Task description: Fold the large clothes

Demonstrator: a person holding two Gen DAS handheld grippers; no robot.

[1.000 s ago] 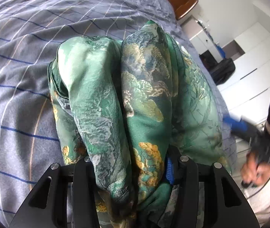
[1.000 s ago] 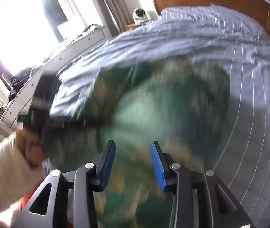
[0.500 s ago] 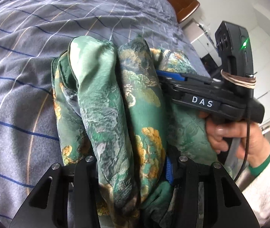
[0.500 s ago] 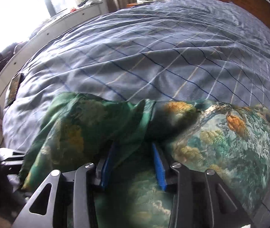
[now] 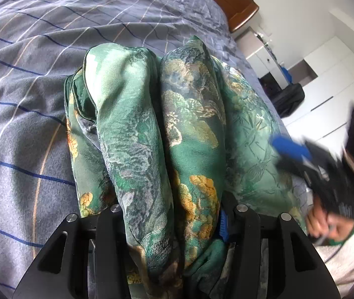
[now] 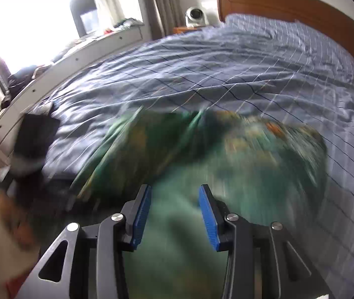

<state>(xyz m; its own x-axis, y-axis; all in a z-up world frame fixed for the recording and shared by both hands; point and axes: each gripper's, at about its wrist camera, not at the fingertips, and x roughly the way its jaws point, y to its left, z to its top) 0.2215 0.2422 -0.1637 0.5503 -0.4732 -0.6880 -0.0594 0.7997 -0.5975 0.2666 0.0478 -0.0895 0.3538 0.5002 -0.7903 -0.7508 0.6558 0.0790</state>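
A green silky garment [image 5: 189, 129] with gold and grey print lies bunched on the blue checked bedcover [image 5: 27, 99]. My left gripper [image 5: 174, 209] is shut on a thick gathered bunch of it, and the folds hide the fingertips. In the right wrist view the garment [image 6: 239, 154] is motion-blurred below my right gripper [image 6: 174, 199], which is open, its blue pads [image 6: 209, 214] apart with no cloth pinched between them. In the left wrist view the right gripper's blue pad [image 5: 290, 148] shows blurred at the garment's right edge, held by a hand [image 5: 318, 221].
A wooden headboard [image 6: 289, 2] stands at the far end of the bed. A white device [image 6: 196, 16] sits on a bedside table. A cluttered white window ledge [image 6: 77, 57] runs along one side; white cupboards [image 5: 326, 82] and a black bag [image 5: 289, 97] stand on the other.
Half a second ago the right gripper was down on the garment beside the left's bunch; now it has drawn back to the right edge, blurred. The left gripper kept its hold.
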